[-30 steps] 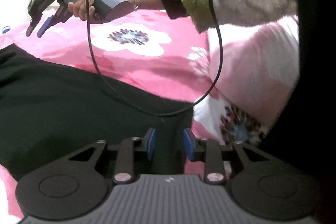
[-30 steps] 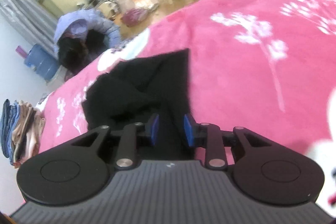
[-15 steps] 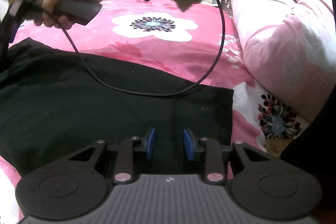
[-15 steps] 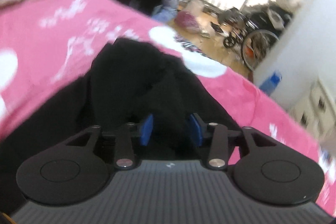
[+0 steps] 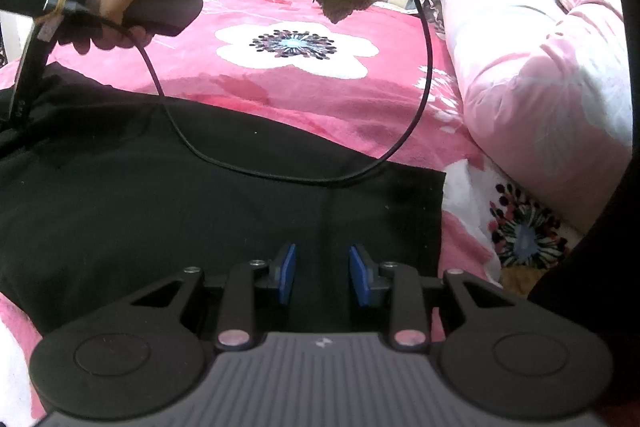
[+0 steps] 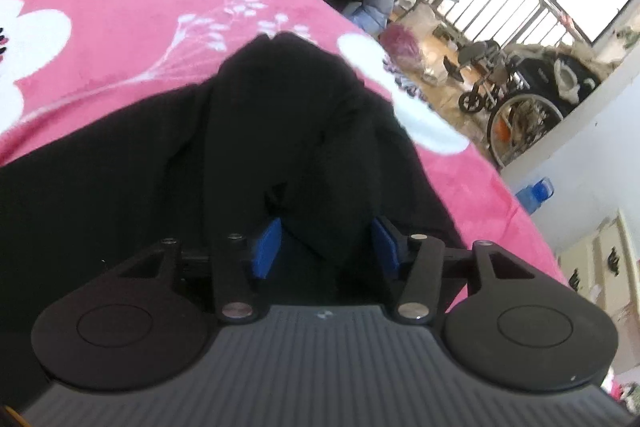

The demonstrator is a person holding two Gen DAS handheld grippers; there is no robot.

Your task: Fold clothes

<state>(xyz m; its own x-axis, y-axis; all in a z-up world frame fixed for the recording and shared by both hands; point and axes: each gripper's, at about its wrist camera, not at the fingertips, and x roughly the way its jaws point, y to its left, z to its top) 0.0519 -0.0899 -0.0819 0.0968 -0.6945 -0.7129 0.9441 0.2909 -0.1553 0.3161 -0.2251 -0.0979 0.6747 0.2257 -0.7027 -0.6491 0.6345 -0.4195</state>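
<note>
**Black garment spread on the pink bed, both tools over it**

A black garment (image 5: pixel 192 195) lies spread across a pink flowered blanket (image 5: pixel 292 83) on the bed. The left tool (image 5: pixel 322 275) sits above the cloth near its straight right edge, blue pads parted and empty. The right tool (image 6: pixel 326 247) has its pads spread wide, with a raised fold of the garment bunched between them; whether they touch the cloth cannot be told. In the left wrist view, the person's right hand (image 5: pixel 120 7) grips that tool's handle, a black cable (image 5: pixel 416 99) looping down across the fabric.
</note>
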